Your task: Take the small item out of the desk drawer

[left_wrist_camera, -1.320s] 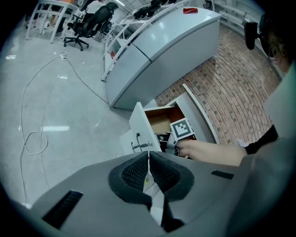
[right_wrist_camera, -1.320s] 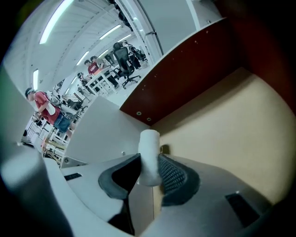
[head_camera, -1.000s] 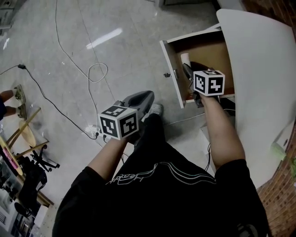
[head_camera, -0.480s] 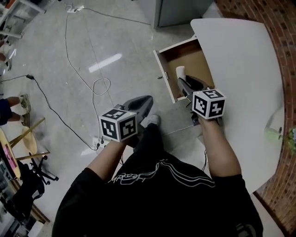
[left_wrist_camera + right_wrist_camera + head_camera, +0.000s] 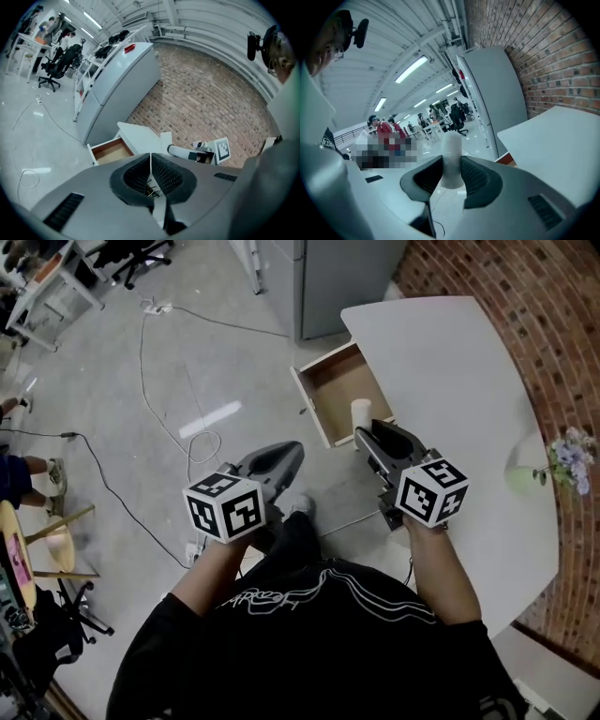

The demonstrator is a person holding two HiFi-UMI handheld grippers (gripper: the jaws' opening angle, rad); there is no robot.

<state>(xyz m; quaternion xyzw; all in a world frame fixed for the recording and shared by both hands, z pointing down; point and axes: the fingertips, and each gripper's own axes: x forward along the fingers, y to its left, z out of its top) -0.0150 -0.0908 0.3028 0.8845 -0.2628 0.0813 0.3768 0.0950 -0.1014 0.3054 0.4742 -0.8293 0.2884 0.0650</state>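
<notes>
Now the small white cylinder [image 5: 451, 152] is standing upright between the jaws of the right gripper [image 5: 451, 165], whose pads are pressing on its lower half. It is being held in the air, out of the open drawer [image 5: 342, 388] and beside the white desk [image 5: 450, 381]. It is looking light, smooth and possibly thin-walled, so a gentle squeeze on its straight sides is probably suiting it best. The left gripper [image 5: 150, 158] is hovering apart, jaws closed together on nothing.
</notes>
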